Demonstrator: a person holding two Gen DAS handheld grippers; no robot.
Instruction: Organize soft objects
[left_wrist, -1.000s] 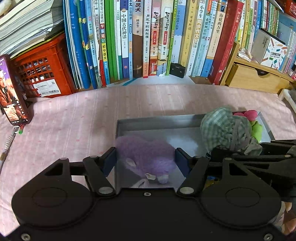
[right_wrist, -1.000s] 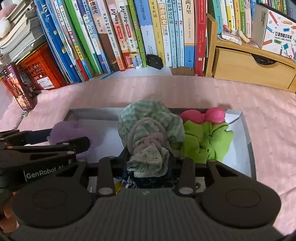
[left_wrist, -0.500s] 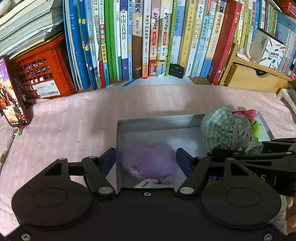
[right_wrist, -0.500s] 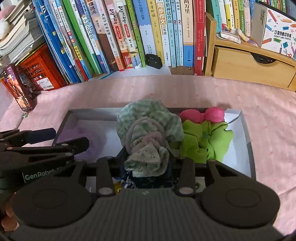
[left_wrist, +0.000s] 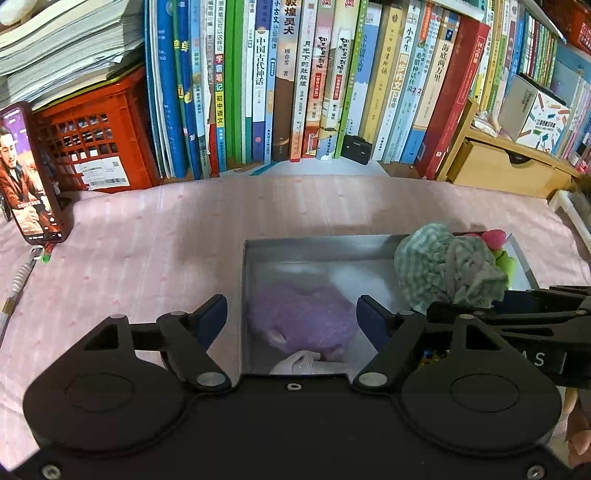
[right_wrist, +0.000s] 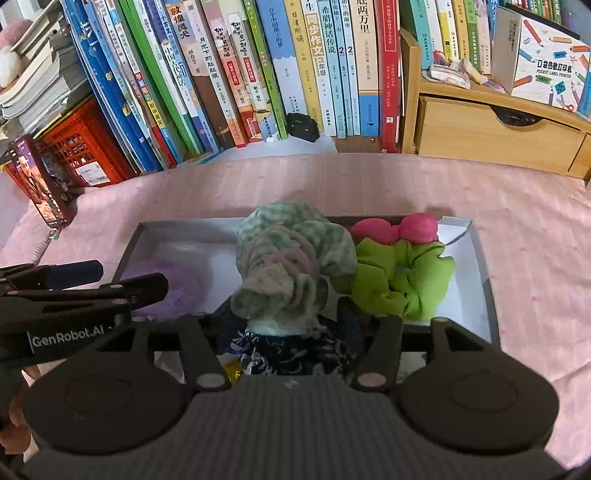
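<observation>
A shallow grey tray (left_wrist: 317, 245) lies on the pink cloth. A fluffy purple scrunchie (left_wrist: 303, 317) rests on the tray floor under my left gripper (left_wrist: 291, 310), whose jaws are opening and stand clear of it on both sides. In the right wrist view a green checked scrunchie (right_wrist: 291, 243) sits on a dark blue patterned cloth (right_wrist: 295, 350) in the tray (right_wrist: 476, 258). My right gripper (right_wrist: 284, 314) straddles it with its jaws opening, and the pads look off the fabric. A lime scrunchie (right_wrist: 399, 280) and a pink one (right_wrist: 395, 229) lie to the right.
A row of upright books (left_wrist: 295, 85) lines the back. A red crate (left_wrist: 92, 144) and a propped phone (left_wrist: 29, 177) stand at the left, and a wooden drawer box (right_wrist: 491, 133) at the back right. The left gripper (right_wrist: 129, 277) reaches over the tray's left end.
The purple scrunchie dropped out of the left jaws onto the tray floor as they widened. The right jaws spread apart off the green checked scrunchie, which stayed on the pile.
</observation>
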